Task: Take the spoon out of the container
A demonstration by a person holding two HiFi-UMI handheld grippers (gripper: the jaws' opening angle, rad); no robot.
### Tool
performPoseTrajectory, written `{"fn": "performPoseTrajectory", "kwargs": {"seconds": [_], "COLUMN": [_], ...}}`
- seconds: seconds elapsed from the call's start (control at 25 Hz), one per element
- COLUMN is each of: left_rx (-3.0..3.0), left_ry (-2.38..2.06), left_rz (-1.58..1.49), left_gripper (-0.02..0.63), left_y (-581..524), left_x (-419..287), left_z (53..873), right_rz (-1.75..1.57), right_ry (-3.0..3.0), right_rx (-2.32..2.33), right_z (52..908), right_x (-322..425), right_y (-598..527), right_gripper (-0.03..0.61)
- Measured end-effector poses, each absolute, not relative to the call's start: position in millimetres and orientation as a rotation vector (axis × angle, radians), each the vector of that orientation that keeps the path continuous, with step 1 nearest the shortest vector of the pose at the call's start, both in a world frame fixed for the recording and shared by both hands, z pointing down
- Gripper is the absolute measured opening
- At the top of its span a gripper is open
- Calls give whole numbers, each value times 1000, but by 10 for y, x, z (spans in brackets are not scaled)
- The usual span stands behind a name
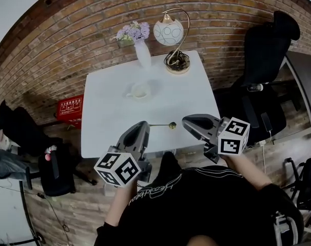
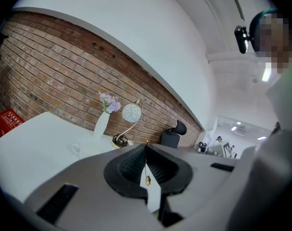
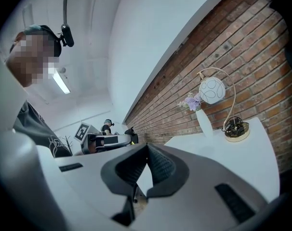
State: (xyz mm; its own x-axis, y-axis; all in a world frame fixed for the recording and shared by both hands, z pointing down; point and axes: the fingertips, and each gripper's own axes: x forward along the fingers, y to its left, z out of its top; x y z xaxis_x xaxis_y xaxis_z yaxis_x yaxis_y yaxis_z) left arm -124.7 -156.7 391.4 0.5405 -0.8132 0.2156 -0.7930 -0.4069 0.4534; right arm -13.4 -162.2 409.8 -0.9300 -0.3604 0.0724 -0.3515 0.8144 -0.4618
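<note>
A thin gold spoon [image 1: 163,125] hangs level above the table's front edge, its small bowl [image 1: 172,125] pointing right. My left gripper [image 1: 147,125] is shut on the handle. In the left gripper view the spoon [image 2: 147,173] shows as a thin line between the closed jaws of the left gripper [image 2: 146,146]. The white cup-like container [image 1: 139,91] stands mid-table, apart from the spoon, and also shows in the left gripper view [image 2: 79,148]. My right gripper [image 1: 186,121] sits just right of the spoon's bowl; in its own view the right gripper [image 3: 146,146] has its jaws shut on nothing.
At the back of the white table [image 1: 109,127] stand a white vase of purple flowers [image 1: 141,53] and a globe lamp on a gold base [image 1: 176,63]. A brick wall runs behind. A black office chair [image 1: 263,60] is to the right, a red box [image 1: 70,108] to the left.
</note>
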Motion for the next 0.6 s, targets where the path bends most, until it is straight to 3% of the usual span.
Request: {"fn": "performPoseTrajectory", "kwargs": {"seconds": [0.6], "left_rx": [2253], "left_ry": [-1296], "left_rz": [-61], "left_gripper": [8], "left_y": [-1402], "left_x": [-1217], "left_z": [3965], "right_rz": [-774], "right_ry": [2998], "right_rx": [-566], "right_z": [4196], "right_x": [-127], "right_y": [-1419], "right_gripper": [-3]}}
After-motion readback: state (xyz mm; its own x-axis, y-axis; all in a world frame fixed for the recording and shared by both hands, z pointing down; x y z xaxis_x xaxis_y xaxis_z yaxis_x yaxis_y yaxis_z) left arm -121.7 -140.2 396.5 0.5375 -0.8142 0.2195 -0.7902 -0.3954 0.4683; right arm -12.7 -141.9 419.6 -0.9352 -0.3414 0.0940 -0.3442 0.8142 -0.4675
